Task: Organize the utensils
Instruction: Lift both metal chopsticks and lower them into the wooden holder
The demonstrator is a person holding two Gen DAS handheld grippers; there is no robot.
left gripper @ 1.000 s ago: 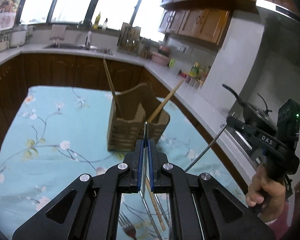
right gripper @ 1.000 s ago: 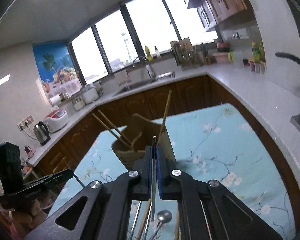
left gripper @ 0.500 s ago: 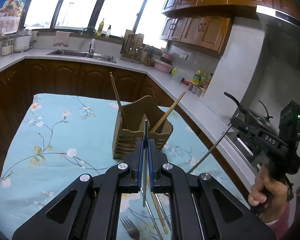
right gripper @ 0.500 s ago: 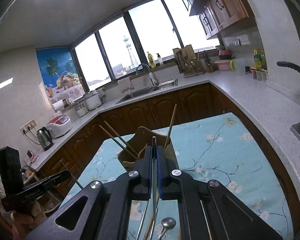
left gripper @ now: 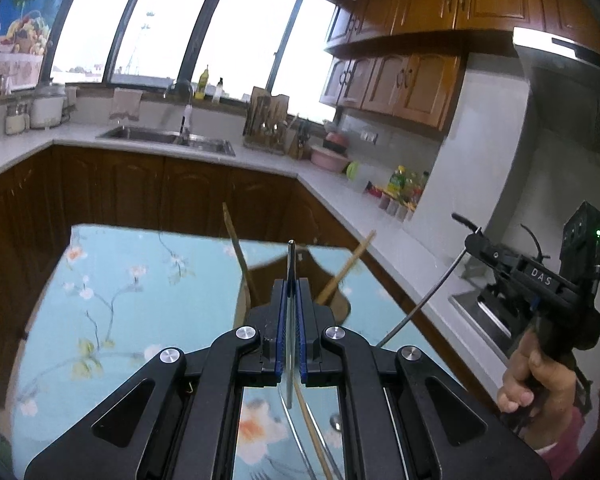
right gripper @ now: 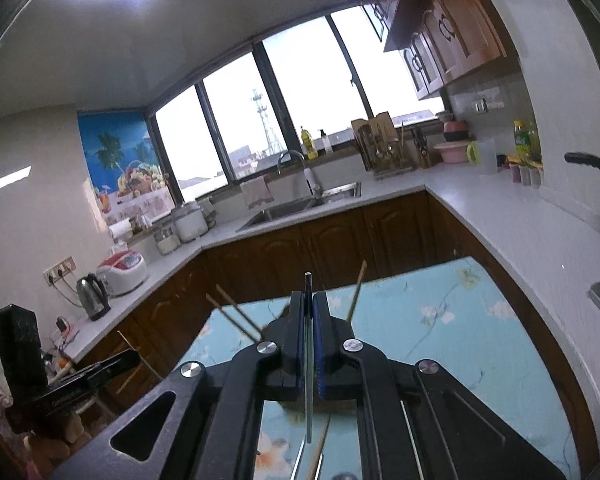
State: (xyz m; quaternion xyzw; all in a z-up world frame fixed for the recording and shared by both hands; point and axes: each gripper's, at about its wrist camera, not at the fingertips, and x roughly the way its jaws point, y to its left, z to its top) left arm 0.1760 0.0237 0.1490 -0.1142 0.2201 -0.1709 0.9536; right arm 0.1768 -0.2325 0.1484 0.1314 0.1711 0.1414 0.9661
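Note:
My left gripper is shut on a thin metal utensil handle that sticks up between the pads. Behind it stands the wooden utensil holder, mostly hidden, with wooden chopsticks leaning out of it. My right gripper is shut on another thin metal utensil handle; it also shows at the right of the left wrist view, its long metal utensil hanging down. Chopsticks poke up beyond it. Loose utensils lie on the table below.
The table carries a light blue floral cloth. Dark wood cabinets and a white counter wrap around behind and to the right. A sink, a pan handle and a kettle sit on the counter.
Both grippers have risen and tilted up, still shut on their utensils. The holder has sunk lower in both views and is now largely hidden behind the fingers.

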